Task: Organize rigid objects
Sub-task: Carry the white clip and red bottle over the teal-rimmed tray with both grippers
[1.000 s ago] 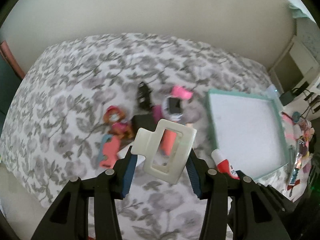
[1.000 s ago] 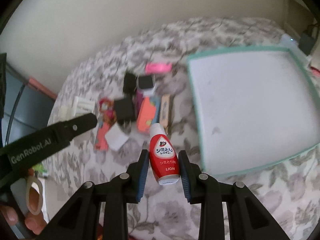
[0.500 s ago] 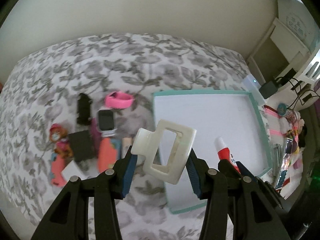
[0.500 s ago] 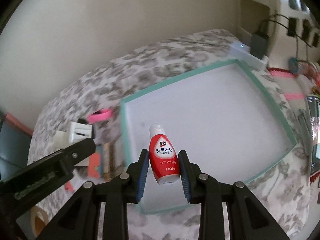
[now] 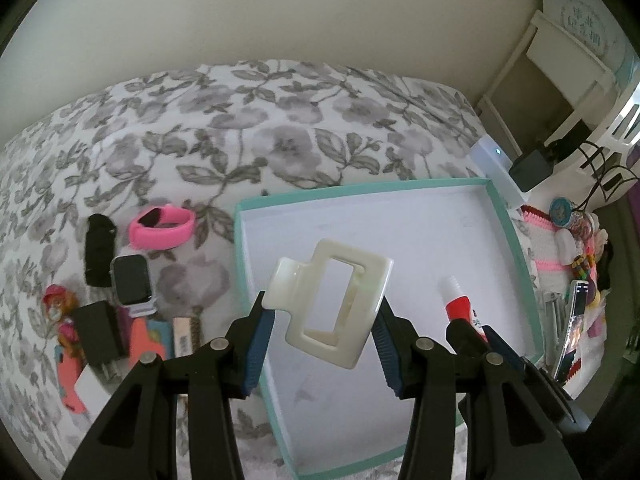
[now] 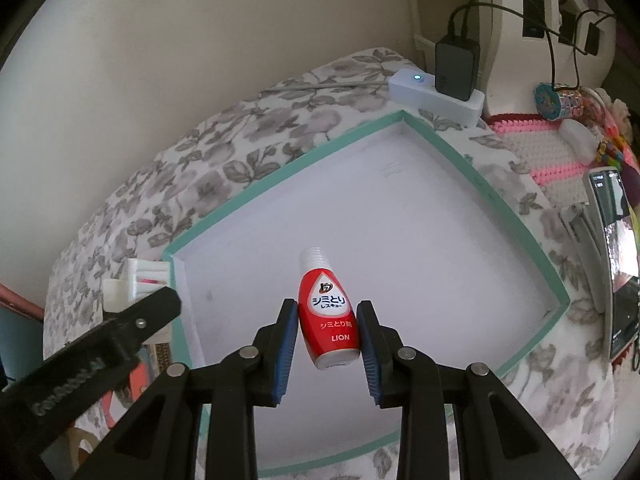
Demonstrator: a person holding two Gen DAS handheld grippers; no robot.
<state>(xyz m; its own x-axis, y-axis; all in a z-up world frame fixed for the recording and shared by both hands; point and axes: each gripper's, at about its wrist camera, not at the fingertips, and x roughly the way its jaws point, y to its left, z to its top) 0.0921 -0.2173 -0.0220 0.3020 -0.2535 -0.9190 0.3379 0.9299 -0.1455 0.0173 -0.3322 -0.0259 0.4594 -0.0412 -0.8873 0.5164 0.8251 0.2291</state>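
I have two hard things in my tongs, and both hang over the big shallow white box with the mint-green rim (image 5: 516, 248), which sits on the bed with the grey flower blanket (image 5: 256, 128). My left tongs (image 5: 322, 322) are squeezed on a cream plastic hair claw clip with a square hole in the middle (image 5: 332, 304). It hangs over the near left part of the box, a bit tilted, with one blue pad on each side edge. I think it is light and stiff, but smooth and slippery, and the thin frame could snap if I squeeze too hard, so the two flat side edges are the best place to hold it. My right tongs (image 6: 327, 334) are closed on a small red plastic bottle with a white cap and white label (image 6: 328, 312). It hangs over the middle of the box with its cap pointing away from me. I think the bottle is light and firm, and its round sides could slip, so holding the wide bottom part, as I do, seems safest. Both tongs point steeply down at the box floor, which looks bare under them. Left of the box on the blanket lie a pink rubber wristband (image 5: 162, 228), a smart watch with a dark screen (image 5: 131, 284) and some other small things, not in the box yet.
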